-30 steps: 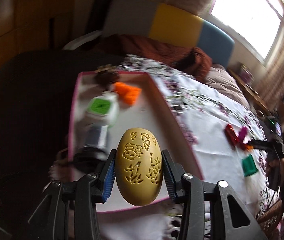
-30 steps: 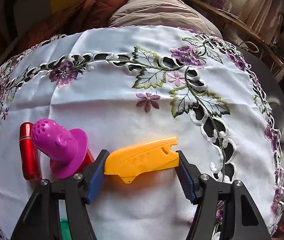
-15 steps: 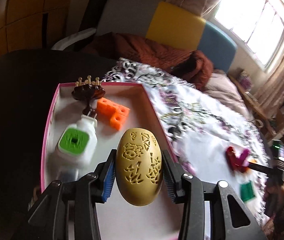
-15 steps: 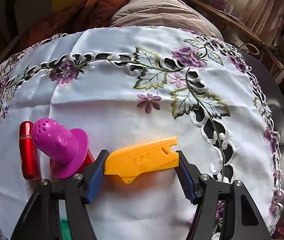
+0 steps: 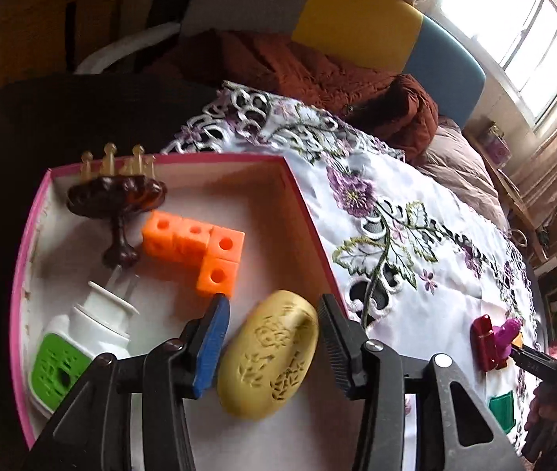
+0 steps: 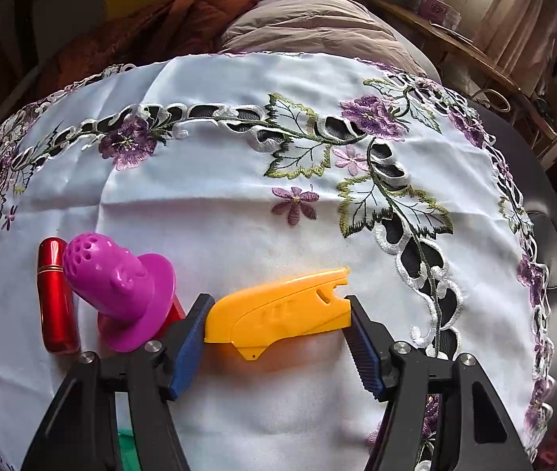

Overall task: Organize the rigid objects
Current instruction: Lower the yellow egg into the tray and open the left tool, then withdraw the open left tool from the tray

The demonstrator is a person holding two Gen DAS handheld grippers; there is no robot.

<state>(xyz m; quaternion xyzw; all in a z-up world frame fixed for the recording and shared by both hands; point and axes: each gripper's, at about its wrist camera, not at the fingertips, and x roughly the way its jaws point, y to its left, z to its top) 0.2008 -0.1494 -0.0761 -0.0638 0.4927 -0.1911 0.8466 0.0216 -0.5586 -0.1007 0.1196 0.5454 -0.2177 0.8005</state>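
The gold oval soap (image 5: 268, 355) is tipping over inside the pink tray (image 5: 306, 212), just released: the left tongs (image 5: 272, 343) have just been opening, pads standing apart from it. One more thing is likely sorted. The right tongs (image 6: 276, 343) are clamping the yellow plastic piece (image 6: 278, 308) above the tablecloth (image 6: 239, 204). The soap's resting point is hard to make out.

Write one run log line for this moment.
left gripper: open, gold oval released in pink tray | right gripper: shut on yellow piece
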